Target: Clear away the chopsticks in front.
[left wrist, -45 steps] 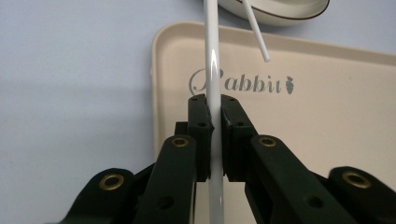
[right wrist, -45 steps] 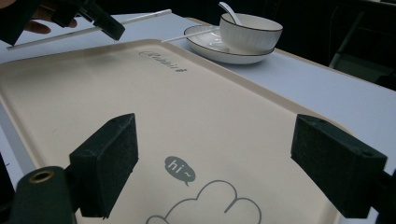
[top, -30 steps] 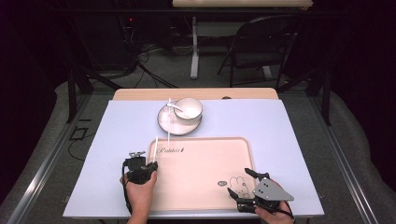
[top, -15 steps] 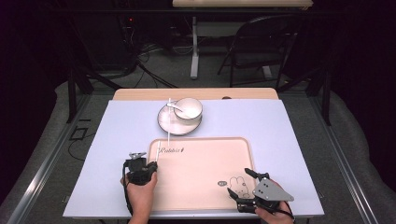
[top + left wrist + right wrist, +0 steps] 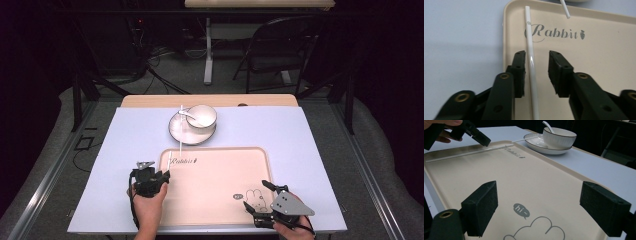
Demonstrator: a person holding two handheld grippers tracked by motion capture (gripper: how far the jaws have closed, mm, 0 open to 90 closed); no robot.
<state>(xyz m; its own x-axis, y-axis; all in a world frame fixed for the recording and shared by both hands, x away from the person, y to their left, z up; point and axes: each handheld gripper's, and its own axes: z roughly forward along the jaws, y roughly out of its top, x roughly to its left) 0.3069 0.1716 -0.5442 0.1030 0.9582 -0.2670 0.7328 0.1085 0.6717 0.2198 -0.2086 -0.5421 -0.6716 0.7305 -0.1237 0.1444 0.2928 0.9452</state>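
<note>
My left tool [image 5: 537, 72] has just been opening its jaws. They stand a little apart now, and the white chopstick [image 5: 531, 62] lies between them. The pads do not press on it, though the left pad looks very close to it. So I think I have just let go of this chopstick. It lies flat on the tray [image 5: 250, 200], along the tray's left edge, with its far end pointing at the word "Rabbit".

My right tool [image 5: 546, 206] has its jaws wide apart with nothing between them. It waits over the near right corner of the tray, just above the little rabbit drawing [image 5: 248, 196].

Farther out, a second chopstick [image 5: 180, 131] lies with one end on the plate [image 5: 176, 131] and its other end reaching toward the far edge of the tray. The plate sits on the worktop [image 5: 320, 150], just past the tray. A bowl [image 5: 201, 116] stands on the plate, and a spoon [image 5: 187, 114] rests in the bowl.

It looks like I am moving the eating things onto the tray. One chopstick is down on the tray, so that part looks done. The other chopstick, the plate, the bowl and the spoon are not on the tray yet. I think most of the work is left, and the second chopstick may be next.
</note>
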